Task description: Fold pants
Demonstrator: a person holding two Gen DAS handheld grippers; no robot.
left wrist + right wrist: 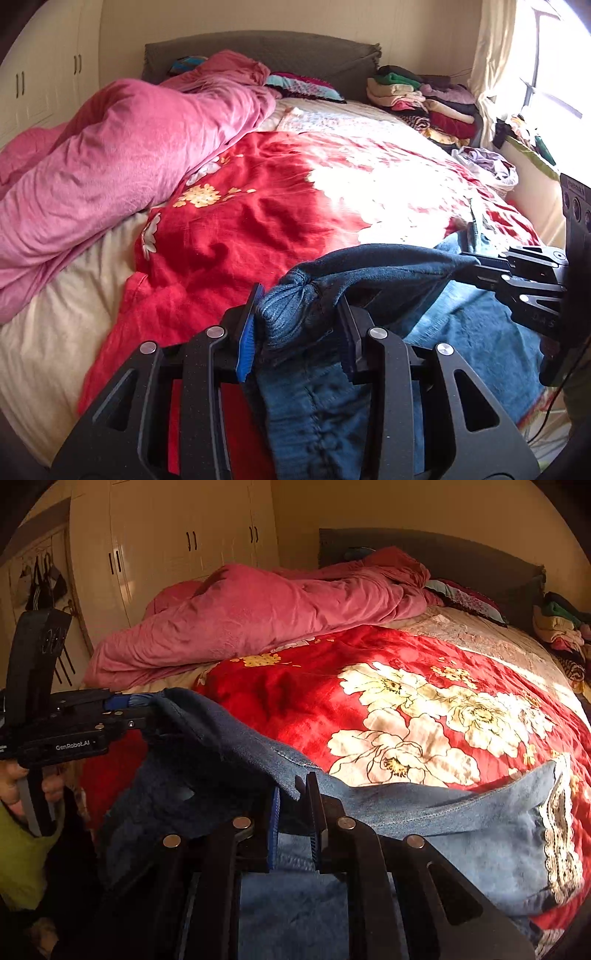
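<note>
The blue denim pants [321,398] hang over the near edge of the bed, their waistband stretched between my two grippers. My left gripper [299,317] is shut on a bunched end of the waistband; it also shows in the right wrist view [144,710] at the left. My right gripper [293,805] is shut on the other part of the waistband; it shows in the left wrist view [476,264] at the right. A lace-trimmed leg hem [557,827] lies on the red blanket at the right.
A red flowered blanket [258,221] covers the bed. A pink duvet [110,158] is heaped along the left side. Stacked folded clothes [424,99] sit by the headboard at the far right. White wardrobes [166,554] stand behind; a window [554,74] is at the right.
</note>
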